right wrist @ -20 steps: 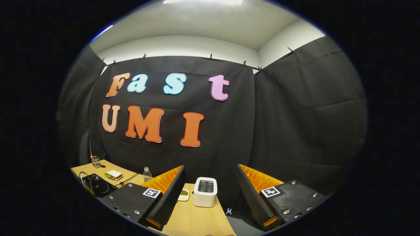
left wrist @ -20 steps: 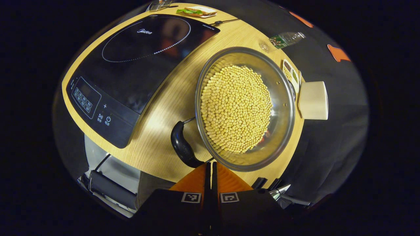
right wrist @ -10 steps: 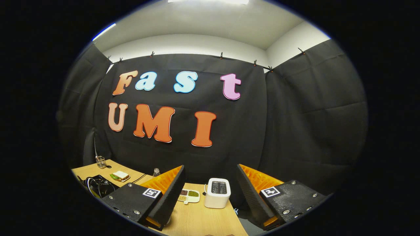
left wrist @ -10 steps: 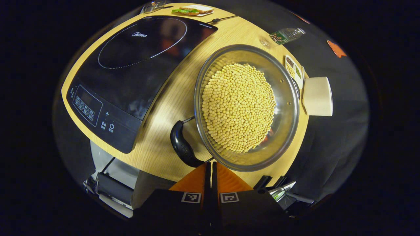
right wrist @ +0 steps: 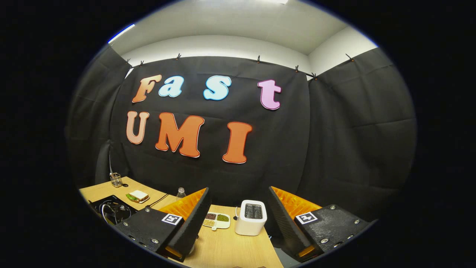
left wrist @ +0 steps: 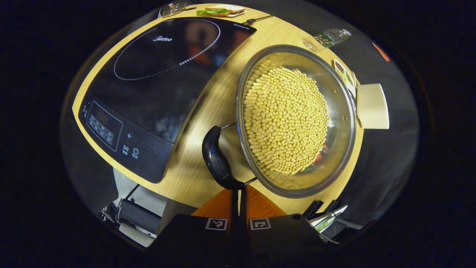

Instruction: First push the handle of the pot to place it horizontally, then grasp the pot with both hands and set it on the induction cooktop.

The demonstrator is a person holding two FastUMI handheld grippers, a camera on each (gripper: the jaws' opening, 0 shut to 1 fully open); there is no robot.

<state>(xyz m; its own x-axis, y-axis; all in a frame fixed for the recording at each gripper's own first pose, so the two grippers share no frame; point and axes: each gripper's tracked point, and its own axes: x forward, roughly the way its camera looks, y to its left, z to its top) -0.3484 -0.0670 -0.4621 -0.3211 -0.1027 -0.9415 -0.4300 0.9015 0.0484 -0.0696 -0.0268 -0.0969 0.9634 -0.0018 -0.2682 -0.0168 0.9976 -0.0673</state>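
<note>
In the left gripper view a steel pot (left wrist: pixel 337 106) full of yellow soybeans (left wrist: pixel 286 119) stands on the wooden table (left wrist: pixel 197 163), right of the black induction cooktop (left wrist: pixel 160 74). Its black handle (left wrist: pixel 217 162) curves along the pot's near-left side. The left gripper (left wrist: pixel 239 190) is shut, and its tips touch the handle's near end with nothing between them. In the right gripper view the right gripper (right wrist: pixel 238 219) stands open and holds nothing above the table, facing the booth wall. The cooktop (right wrist: pixel 111 210) lies at the far left there.
A white toaster (right wrist: pixel 253 217) and a small tray of beans (right wrist: pixel 216 219) sit between the right gripper's fingers, farther off. A sandwich (right wrist: pixel 138 195), a bottle (right wrist: pixel 180 192) and a glass jar (right wrist: pixel 116 179) stand at the back. The toaster (left wrist: pixel 372 106) is just beyond the pot.
The pot and handle have slid right and up in the left gripper view, and the handle's end now meets the shut tips. The right gripper has tilted down, showing more table.
</note>
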